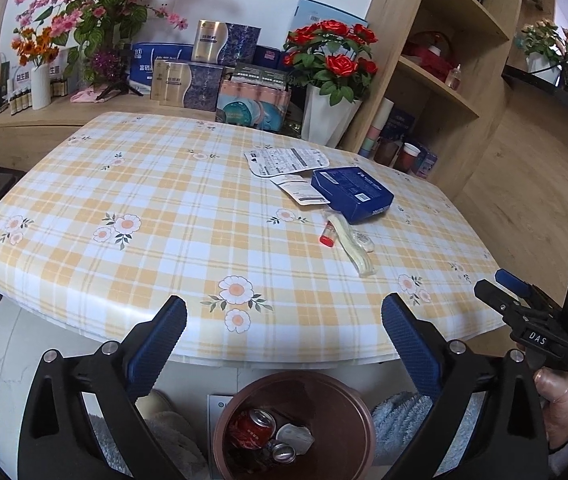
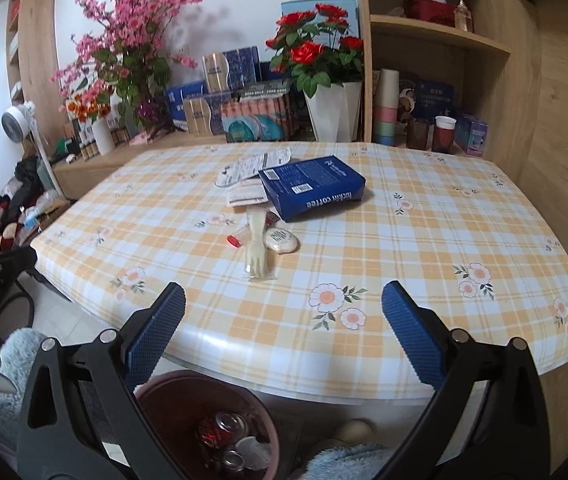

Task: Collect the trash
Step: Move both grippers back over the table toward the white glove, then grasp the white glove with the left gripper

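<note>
Brown plastic, the bin (image 1: 294, 428) sits on the floor just under the counter (image 1: 132, 184) edge and already holds crushed red cans (image 1: 258, 424) and a pale wrapper (image 1: 296, 436), so you are partway through. Left on the counter: a blue coffee box (image 2: 312, 186), printed sachets (image 2: 254, 166), a packaged glove (image 2: 256, 252), a red-capped tube (image 2: 238, 238) and a round packet (image 2: 281, 241). Your left gripper (image 1: 284, 344) and right gripper (image 2: 284, 340) hang over the near edge, fingers wide apart, holding nothing.

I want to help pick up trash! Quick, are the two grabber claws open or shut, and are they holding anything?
Left gripper: open, holding nothing, near the table edge above the round brown trash bin.
Right gripper: open, holding nothing.
</note>
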`<state>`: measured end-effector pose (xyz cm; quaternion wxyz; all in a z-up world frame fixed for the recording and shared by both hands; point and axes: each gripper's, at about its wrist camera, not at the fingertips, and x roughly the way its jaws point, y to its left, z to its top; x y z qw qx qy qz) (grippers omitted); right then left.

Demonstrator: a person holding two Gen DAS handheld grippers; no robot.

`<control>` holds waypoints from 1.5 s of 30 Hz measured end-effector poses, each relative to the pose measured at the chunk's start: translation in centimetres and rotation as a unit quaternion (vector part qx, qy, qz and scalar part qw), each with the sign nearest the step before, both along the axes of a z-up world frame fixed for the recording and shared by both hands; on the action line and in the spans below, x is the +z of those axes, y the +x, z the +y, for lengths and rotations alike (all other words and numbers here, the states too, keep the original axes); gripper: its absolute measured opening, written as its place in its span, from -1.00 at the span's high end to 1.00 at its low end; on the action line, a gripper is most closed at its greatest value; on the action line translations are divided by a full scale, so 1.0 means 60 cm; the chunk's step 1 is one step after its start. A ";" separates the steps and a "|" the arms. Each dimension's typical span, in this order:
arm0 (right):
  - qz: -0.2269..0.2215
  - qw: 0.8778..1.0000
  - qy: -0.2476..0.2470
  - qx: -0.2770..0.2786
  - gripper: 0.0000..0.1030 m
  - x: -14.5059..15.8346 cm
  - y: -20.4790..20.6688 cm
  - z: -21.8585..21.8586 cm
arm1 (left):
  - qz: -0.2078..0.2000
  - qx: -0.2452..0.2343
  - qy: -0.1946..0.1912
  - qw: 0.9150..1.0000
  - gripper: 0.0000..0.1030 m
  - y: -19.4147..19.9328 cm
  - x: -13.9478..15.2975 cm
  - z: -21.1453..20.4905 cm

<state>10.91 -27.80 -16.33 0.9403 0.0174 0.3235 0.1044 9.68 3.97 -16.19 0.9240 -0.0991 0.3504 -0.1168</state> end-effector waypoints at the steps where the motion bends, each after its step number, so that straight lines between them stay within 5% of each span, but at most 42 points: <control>1: 0.003 1.000 -0.002 0.002 -0.88 -0.003 0.008 -0.001 | 0.000 0.001 0.001 1.000 -0.86 0.004 -0.002 0.001; 10: 0.036 0.998 -0.040 0.035 -0.85 -0.042 0.134 -0.014 | 0.015 0.001 -0.001 1.000 -0.86 0.080 -0.029 -0.006; 17: 0.038 0.999 -0.027 0.001 -0.85 -0.048 0.210 -0.049 | 0.033 -0.053 -0.005 0.998 -0.85 0.176 -0.059 -0.101; 22: 0.050 0.998 0.001 -0.050 -0.87 -0.068 0.235 -0.094 | 0.066 -0.091 -0.008 0.994 -0.46 0.239 -0.095 -0.189; 29: 0.060 0.993 0.031 -0.093 -0.89 -0.091 0.232 -0.144 | 0.106 -0.087 0.011 0.990 -0.25 0.300 -0.145 -0.277; 35: 0.063 0.994 0.027 -0.087 -0.89 -0.096 0.227 -0.149 | 0.121 -0.068 0.026 0.990 -0.15 0.325 -0.166 -0.290; 39: 0.060 0.995 0.026 -0.069 -0.89 -0.096 0.226 -0.139 | 0.125 -0.078 0.034 0.988 0.48 0.331 -0.168 -0.291; 45: 0.065 0.998 0.002 -0.013 -0.89 -0.102 0.230 -0.094 | 0.118 -0.083 0.007 0.990 0.74 0.304 -0.160 -0.242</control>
